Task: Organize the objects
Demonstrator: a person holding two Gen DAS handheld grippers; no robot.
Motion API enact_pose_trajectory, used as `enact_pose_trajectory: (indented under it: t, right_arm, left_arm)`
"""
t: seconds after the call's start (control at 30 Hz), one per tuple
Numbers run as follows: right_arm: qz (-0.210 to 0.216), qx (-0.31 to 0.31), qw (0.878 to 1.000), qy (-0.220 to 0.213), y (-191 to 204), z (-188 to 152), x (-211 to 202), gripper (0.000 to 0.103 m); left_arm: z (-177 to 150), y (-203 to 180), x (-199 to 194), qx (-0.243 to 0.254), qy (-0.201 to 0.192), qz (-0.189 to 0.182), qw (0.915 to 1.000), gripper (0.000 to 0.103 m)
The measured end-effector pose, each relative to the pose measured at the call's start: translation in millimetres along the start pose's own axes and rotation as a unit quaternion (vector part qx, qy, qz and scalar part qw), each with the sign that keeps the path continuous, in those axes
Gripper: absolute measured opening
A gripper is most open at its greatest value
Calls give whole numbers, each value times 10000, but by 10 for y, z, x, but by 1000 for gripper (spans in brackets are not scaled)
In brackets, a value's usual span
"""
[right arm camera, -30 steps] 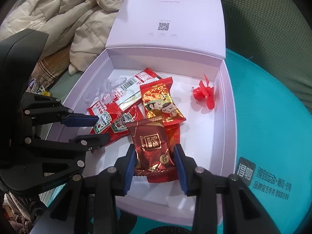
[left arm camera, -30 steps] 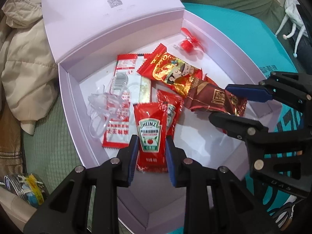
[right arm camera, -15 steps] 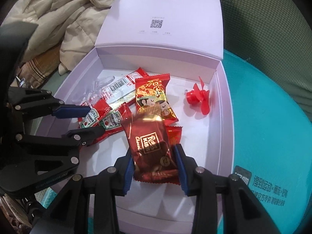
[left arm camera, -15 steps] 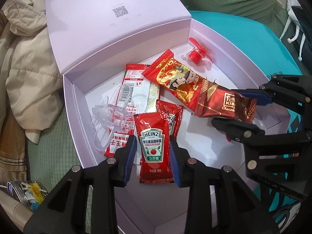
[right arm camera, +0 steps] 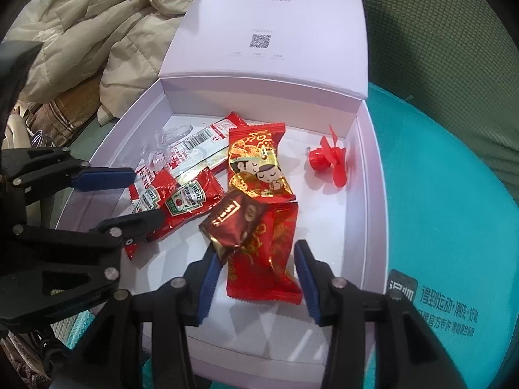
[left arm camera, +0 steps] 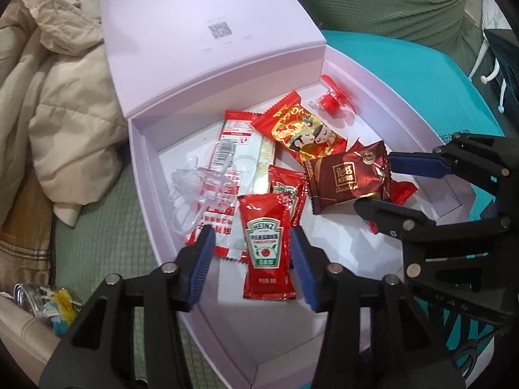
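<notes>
- While its jaws are opening, the left gripper [left arm camera: 253,259] brackets the ketchup sachet [left arm camera: 266,250] at lower centre of the left wrist view; the pads stand clear of the sachet's edges, and its long axis runs along the fingers, toward the lower frame edge.
- Likewise opening, the right gripper [right arm camera: 256,278] straddles the chocolate packet [right arm camera: 232,223], which lies tilted on a red candy wrapper [right arm camera: 269,259]; the left pad is just beside the packet's near corner, and no grip is apparent.
- Both items lie flat inside the lilac box [left arm camera: 146,175]: glossy, crinkled foil pouches with sealed ends.
- Farther in: a second sachet [left arm camera: 287,191], a clear plastic piece [left arm camera: 201,188], a figure-printed candy packet [left arm camera: 301,133].
- At the far corner, upper right: a small red fan [left arm camera: 334,97], rigid plastic, well apart from both grippers.
</notes>
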State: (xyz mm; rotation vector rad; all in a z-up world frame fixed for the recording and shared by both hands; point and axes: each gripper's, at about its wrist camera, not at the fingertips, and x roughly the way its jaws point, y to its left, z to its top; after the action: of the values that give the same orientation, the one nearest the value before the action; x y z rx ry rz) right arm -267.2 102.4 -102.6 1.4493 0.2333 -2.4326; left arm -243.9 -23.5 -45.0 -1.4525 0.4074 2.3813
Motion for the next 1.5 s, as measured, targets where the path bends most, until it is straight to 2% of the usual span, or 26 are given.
enact_pose_trajectory:
  t: [0.17,0.3,0.63,0.73,0.8,0.9,1.1,1.33,1.5]
  right_arm:
    - [-62,-75,9999,-139,31,9,-56,51]
    - [-146,-110,9995,-245,56,26,-74,51]
    - [-227,-156,9951,-946,73,-19,-302,70]
    - [-272,-135,9946,-994,76,-21,-325,71]
    - [-273,-77,9943,-1026,62,-32,-353,71]
    - [-285,-34,9935,-1101,40,-62,-438,71]
    - [-288,21,9919,-1236,60,-143,-660,73]
    - [-337,-31,9883,-1490,132,-222,-982,80]
    - [-379,40,9871,-1557,160,-309,-1164,80]
  left_arm:
    - [-39,-29,-150,0,-192,76,9998,52]
    - [-39,109,-146,-98,-276,47,9996,52]
    - [-68,224,-240,-384,-566,34,9976,56]
    - [-96,209,-321,-417,-750,149,9962,62]
    - [-124,226,-414,-485,-898,240,9945,70]
    - [-147,270,-524,-627,-1053,272,9921,72]
    - [-187,309,-700,-820,-1189,282,9891,73]
    - [-332,262,-910,-1043,-1316,298,9854,75]
    - [-473,213,-1044,-1268,-1361,287,9821,75]
